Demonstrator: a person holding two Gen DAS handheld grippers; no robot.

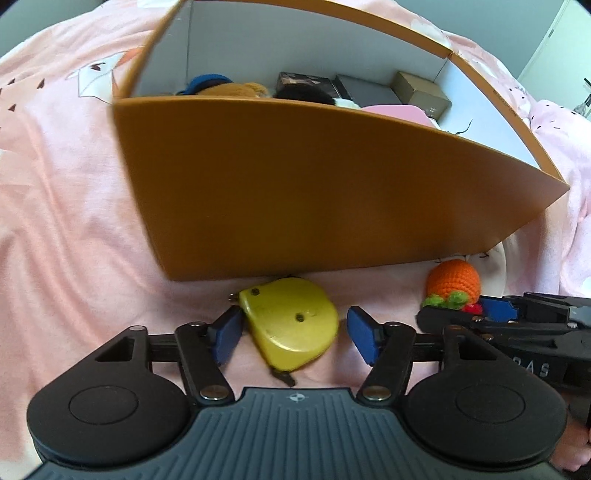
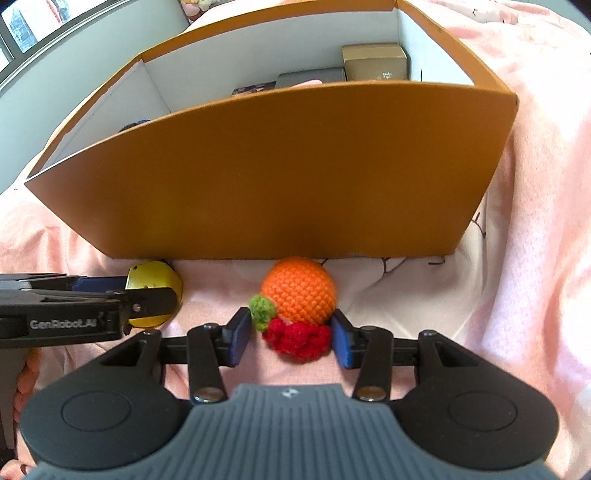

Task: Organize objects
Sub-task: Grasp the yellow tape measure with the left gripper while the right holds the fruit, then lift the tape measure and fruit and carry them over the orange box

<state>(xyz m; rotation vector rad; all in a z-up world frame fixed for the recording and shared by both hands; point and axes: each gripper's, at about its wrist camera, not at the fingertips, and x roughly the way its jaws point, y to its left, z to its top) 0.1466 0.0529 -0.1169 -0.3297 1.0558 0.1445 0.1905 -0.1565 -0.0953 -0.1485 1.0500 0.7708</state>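
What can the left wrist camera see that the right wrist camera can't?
Only the left wrist view shows the blue item, the brown plush and the pink thing inside the box, plus the whole yellow tape measure between the left gripper's open jaws.

Only the right wrist view shows a window and the crochet toy's red part clearly, between the right gripper's open jaws.

Both show the orange box, the orange crochet toy, the small boxes at the back and the pink blanket.
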